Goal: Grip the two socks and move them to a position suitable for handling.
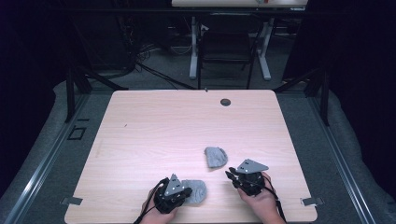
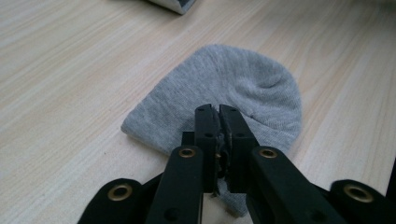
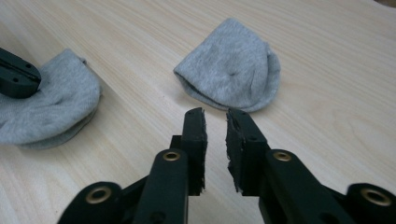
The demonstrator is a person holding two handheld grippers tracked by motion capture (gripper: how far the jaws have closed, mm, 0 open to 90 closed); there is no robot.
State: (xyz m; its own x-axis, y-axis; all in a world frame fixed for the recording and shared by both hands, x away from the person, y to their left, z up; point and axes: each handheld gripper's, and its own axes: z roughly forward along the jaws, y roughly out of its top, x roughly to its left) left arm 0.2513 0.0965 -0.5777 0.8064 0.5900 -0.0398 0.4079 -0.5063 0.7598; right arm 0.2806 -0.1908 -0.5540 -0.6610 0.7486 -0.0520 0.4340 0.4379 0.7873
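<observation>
- A grey sock (image 2: 224, 88), folded into a rounded pad, lies near the table's (image 1: 154, 121) front edge; the high view shows it partly hidden under the left hand-held gripper (image 1: 187, 192).
- In the left gripper view the left hand-held gripper (image 2: 219, 109) has its jaws almost together over the near edge of that grey sock; whether fabric is pinched between the pads is hard to make out, since the jaws cover the spot.
- A second grey sock (image 3: 231, 67), likewise bunched, lies towards the table's middle, well apart from the first.
- The right hand-held gripper (image 3: 215, 114) rests just short of that second grey sock, with a narrow empty gap between its pads.
- Both of the person's forearms are cut off by the bottom edge of the high view.
</observation>
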